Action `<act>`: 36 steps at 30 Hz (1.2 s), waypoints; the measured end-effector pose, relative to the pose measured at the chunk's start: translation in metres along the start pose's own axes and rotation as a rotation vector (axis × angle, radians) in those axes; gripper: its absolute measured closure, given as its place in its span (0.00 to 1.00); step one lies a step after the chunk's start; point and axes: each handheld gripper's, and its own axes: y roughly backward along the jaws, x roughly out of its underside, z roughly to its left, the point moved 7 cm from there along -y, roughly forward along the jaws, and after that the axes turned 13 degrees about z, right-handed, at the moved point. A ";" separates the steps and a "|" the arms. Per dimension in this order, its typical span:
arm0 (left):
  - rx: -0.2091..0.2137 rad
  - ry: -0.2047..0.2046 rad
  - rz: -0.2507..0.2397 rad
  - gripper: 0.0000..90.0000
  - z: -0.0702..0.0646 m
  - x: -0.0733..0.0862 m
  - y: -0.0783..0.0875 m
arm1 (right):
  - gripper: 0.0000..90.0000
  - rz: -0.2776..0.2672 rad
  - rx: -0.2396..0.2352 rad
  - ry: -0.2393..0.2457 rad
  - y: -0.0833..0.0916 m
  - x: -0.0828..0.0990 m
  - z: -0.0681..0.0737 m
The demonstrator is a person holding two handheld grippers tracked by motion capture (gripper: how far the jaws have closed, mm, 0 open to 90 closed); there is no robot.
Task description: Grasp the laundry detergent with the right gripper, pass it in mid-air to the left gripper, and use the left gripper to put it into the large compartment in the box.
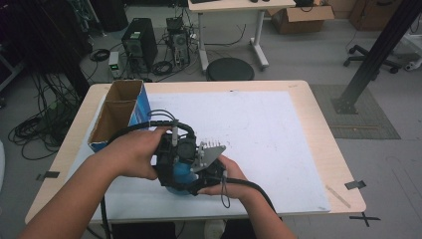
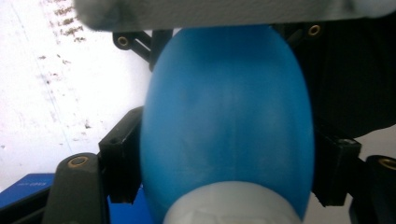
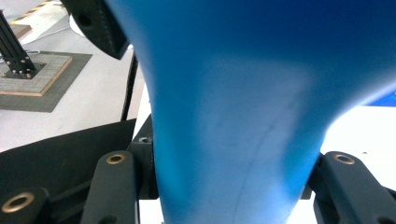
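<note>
A smooth blue bottle [image 1: 182,174] with a rounded body and a white end [image 2: 233,205] is held just above the white sheet near the table's front edge, between both grippers. My left gripper [image 2: 229,163] comes in from the left, its black pads [image 2: 122,161] against both sides of the wide body. My right gripper [image 3: 233,177] meets it from the right and is shut on the narrower part of the bottle [image 3: 233,116]. In the high view a hand wraps each gripper, and they hide most of the bottle.
An open cardboard box [image 1: 122,112] with a blue side stands at the table's left. A white sheet [image 1: 268,134] covers most of the wooden table [image 1: 318,124]. Beyond the far edge lie computer towers, cables and a black stool [image 1: 230,69].
</note>
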 end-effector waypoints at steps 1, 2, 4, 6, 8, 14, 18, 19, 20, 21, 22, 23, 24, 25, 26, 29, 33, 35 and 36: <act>-0.001 -0.001 0.003 0.32 0.000 0.000 0.000 | 0.50 0.001 0.001 0.001 0.000 0.000 0.000; -0.003 -0.001 0.000 0.32 0.000 0.000 -0.001 | 0.50 0.000 -0.001 -0.002 0.000 0.000 0.000; -0.004 0.000 0.007 0.33 0.000 0.000 -0.001 | 0.50 0.001 0.000 0.001 0.000 0.000 0.000; -0.006 0.004 0.006 0.34 0.000 0.000 -0.001 | 0.50 0.000 0.001 -0.001 -0.001 -0.001 0.000; -0.011 0.005 0.007 0.37 0.000 0.000 -0.001 | 0.50 0.002 0.004 0.004 -0.001 -0.001 0.000; -0.022 0.002 0.014 0.42 0.000 0.000 -0.001 | 0.50 0.002 0.006 0.002 0.000 -0.001 0.000; -0.025 0.004 0.016 0.43 0.000 -0.001 -0.001 | 0.50 0.003 0.004 0.007 -0.001 -0.001 0.000; -0.025 0.004 0.016 0.43 0.000 -0.001 -0.001 | 0.50 0.003 0.004 0.007 -0.001 -0.001 0.000; -0.025 0.009 0.023 0.43 0.000 -0.001 -0.001 | 0.50 0.004 0.004 0.007 0.000 0.000 0.000; -0.023 0.016 0.020 0.43 -0.001 -0.002 -0.001 | 0.50 0.005 0.006 0.010 0.000 0.000 0.000; -0.025 0.017 0.018 0.43 -0.001 -0.002 -0.001 | 0.50 0.006 0.006 0.010 0.000 0.000 0.000; -0.023 0.019 0.018 0.43 -0.001 -0.002 -0.001 | 0.50 0.004 0.003 0.009 0.000 0.000 0.000; -0.023 0.019 0.018 0.43 -0.001 -0.002 -0.001 | 0.50 0.004 0.003 0.009 0.000 0.000 0.000; -0.017 0.025 0.020 0.43 -0.001 -0.002 0.000 | 0.50 0.001 -0.001 0.010 0.001 -0.001 0.001; -0.015 0.023 0.022 0.43 -0.001 -0.002 0.001 | 0.50 -0.001 -0.002 0.011 0.001 -0.001 0.001; -0.022 0.024 0.020 0.44 -0.001 -0.001 0.002 | 0.50 -0.006 -0.003 0.008 0.002 -0.002 0.001; -0.023 0.030 0.018 0.44 -0.002 -0.001 0.004 | 0.50 -0.009 0.000 0.015 0.003 -0.003 0.001; -0.018 0.035 0.021 0.44 -0.003 -0.001 0.006 | 0.50 -0.013 -0.002 0.016 0.004 -0.004 0.001; -0.013 0.035 0.027 0.44 -0.003 -0.001 0.007 | 0.50 -0.015 -0.008 0.015 0.004 -0.004 0.002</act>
